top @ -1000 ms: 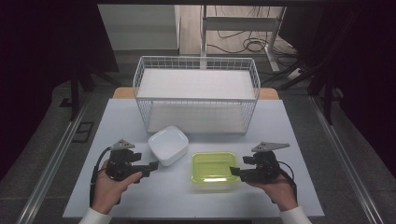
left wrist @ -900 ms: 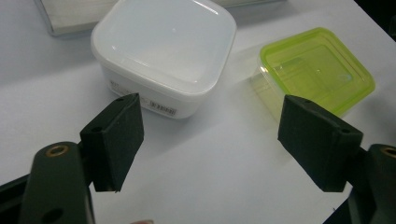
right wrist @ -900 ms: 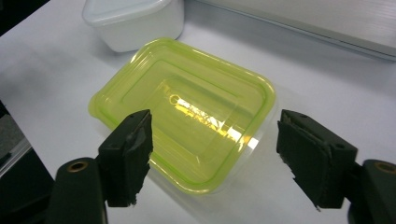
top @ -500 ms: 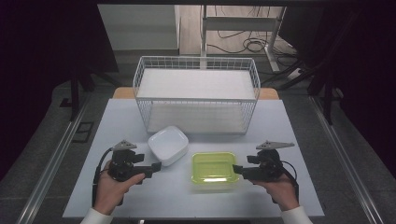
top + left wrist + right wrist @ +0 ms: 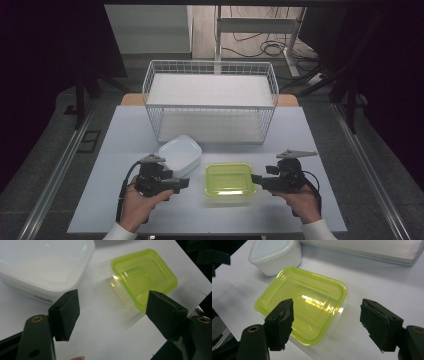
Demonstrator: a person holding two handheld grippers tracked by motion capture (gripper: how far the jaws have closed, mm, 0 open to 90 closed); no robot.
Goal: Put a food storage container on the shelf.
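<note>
A clear container with a lime-green lid (image 5: 230,179) (image 5: 145,275) (image 5: 304,310) sits on the white table between my two grippers. A white lidded container (image 5: 180,152) (image 5: 42,267) (image 5: 274,255) stands just behind and left of it. My left gripper (image 5: 182,183) (image 5: 112,312) lies left of the green-lidded container and points at it. It is open, its jaws have just been closing a little, and only bare table lies between them. My right gripper (image 5: 255,178) (image 5: 327,320) is open at the container's right side. Its jaws stand wide around the near edge, and the pads do not touch it.
A white wire basket (image 5: 210,106) with a white floor panel (image 5: 367,247) stands at the back of the table (image 5: 300,130). Behind the table run cables and a stand on the floor. Dark areas flank both sides.
My left gripper has slid right, past the white container's front and toward the green-lidded container. The right gripper has stayed where it was.
</note>
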